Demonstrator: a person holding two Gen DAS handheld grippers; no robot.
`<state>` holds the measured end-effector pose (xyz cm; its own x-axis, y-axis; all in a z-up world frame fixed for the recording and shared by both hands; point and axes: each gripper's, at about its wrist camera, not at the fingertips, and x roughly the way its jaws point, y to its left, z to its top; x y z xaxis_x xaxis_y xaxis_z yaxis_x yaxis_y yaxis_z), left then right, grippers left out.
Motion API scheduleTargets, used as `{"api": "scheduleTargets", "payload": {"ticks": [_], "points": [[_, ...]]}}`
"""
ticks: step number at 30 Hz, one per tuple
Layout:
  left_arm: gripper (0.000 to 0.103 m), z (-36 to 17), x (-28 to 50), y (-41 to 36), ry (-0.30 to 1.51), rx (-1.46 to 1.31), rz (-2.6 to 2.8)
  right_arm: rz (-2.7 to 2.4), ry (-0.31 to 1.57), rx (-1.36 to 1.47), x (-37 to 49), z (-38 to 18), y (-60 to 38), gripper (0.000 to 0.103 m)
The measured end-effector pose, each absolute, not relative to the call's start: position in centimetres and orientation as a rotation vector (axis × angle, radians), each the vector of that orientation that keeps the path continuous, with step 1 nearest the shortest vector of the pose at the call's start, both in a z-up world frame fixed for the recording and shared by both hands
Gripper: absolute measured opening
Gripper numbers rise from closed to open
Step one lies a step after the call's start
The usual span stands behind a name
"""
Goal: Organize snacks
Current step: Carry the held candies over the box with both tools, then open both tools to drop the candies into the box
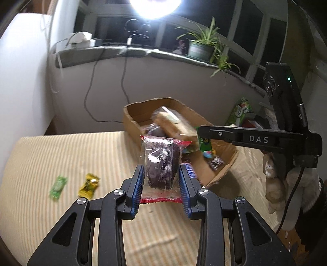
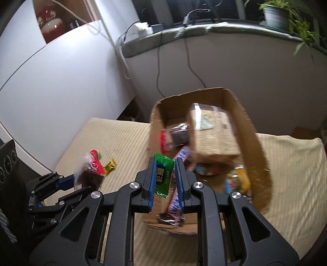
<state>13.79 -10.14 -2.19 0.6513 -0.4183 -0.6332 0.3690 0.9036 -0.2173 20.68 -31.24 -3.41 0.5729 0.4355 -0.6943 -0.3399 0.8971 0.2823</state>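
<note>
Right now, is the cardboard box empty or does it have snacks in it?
Partly filled: the cardboard box holds a large tan packet and several smaller wrapped snacks.

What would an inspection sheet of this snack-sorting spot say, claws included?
Surface: striped cream cloth.
Job's things: cardboard box part filled with snacks; green packet and yellow packet loose on the cloth.
Clutter: nothing seen.
Claws: left claw shut on dark cake pack; right claw shut on green candy bar.
Cables: two black cables hang from the sill.
Surroundings: potted plant, bright lamp.
</note>
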Motion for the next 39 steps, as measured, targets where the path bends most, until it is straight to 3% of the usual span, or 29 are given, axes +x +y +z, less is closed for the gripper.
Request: {"api": "scheduleTargets", "payload": {"ticks": [18,39], "points": [[0.032,-3.4,16.9,-17.3,0.787,-0.017,-0.533,0.358,0.873,0.188,22.3,-6.1,-37.7,0.019],[0.034,-4.5,17.5,-19.2,0.819,0.023,-0.535,0.365,0.904,0.217,22.5,-7.9,-38.7,0.023]]}}
